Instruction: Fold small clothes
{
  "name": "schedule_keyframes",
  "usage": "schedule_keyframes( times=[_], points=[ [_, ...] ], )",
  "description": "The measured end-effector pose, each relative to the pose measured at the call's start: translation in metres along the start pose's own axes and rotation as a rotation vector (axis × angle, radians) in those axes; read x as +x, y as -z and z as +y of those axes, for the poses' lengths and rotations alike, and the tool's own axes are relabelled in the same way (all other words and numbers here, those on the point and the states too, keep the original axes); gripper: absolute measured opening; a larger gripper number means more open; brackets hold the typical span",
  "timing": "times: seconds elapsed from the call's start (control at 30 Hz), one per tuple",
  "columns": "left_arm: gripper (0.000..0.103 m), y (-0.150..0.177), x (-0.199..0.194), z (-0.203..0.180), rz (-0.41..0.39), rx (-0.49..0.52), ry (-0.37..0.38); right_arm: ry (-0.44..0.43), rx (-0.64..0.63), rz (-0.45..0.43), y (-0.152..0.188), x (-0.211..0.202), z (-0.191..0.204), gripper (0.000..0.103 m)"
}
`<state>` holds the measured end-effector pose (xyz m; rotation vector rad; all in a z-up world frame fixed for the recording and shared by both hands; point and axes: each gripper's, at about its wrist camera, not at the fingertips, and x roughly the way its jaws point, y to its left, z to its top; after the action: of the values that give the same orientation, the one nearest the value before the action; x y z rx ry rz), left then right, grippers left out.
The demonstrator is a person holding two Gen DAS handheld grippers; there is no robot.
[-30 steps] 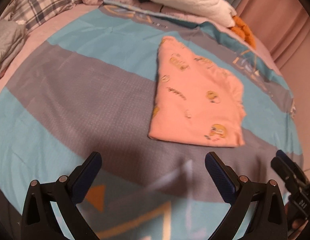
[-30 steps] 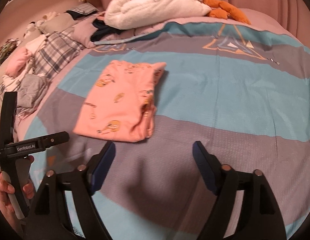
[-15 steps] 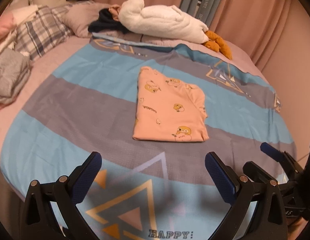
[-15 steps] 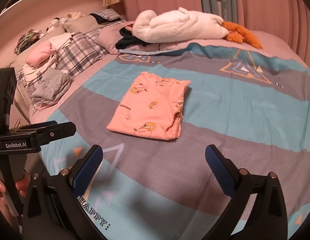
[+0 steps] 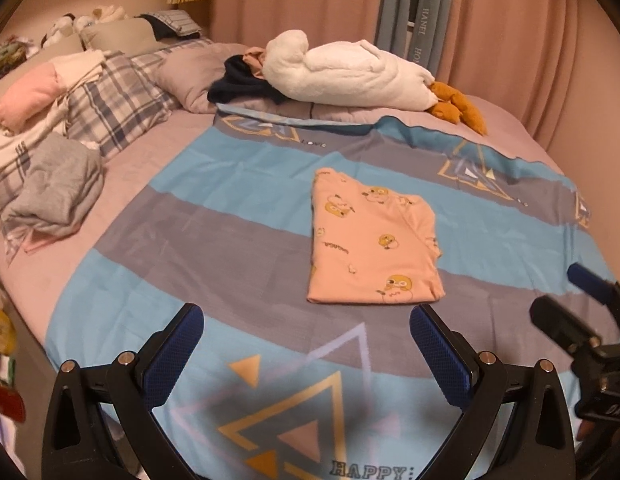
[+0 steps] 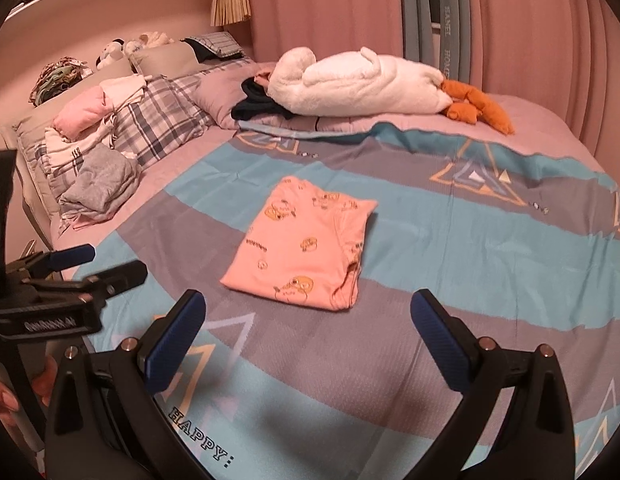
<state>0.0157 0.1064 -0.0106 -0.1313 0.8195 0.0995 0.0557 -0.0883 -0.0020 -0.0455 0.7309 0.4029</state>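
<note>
While folded pink garment [image 5: 371,244] lies flat, bedspread [image 5: 214,216] bare around edges.

Left gripper [image 5: 306,334] is held up off the bed, tilted downward, jaws spread wide, nothing between the blue pads [image 5: 176,354]. Right gripper [image 6: 308,330] has the same pose: angled down, raised, jaws at full spread after just opening further, nothing between them. The two sit side by side, level with each other; each shows at the edge of the other's view. Bare fingers [image 6: 6,394] wrap the left gripper's handle. The hand on the right gripper is barely visible.
</note>
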Motion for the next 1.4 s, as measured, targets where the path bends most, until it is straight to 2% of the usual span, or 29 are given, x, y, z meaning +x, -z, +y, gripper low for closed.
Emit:
schedule_keyframes(
  times=[0.13, 0.8, 1.4],
  points=[
    [0.102, -0.001, 0.000, 0.000, -0.008, 0.011, -0.006, -0.002, -0.008, -0.022, -0.006, -0.004, 0.005, 0.103],
    [0.102, -0.003, 0.009, 0.004, 0.010, 0.013, -0.041, -0.003, -0.015, 0.023, -0.006, 0.014, 0.014, 0.103],
    [0.102, -0.005, 0.017, 0.005, 0.027, 0.021, -0.036, -0.003, -0.011, 0.026, -0.005, 0.018, 0.016, 0.103]
  ],
)
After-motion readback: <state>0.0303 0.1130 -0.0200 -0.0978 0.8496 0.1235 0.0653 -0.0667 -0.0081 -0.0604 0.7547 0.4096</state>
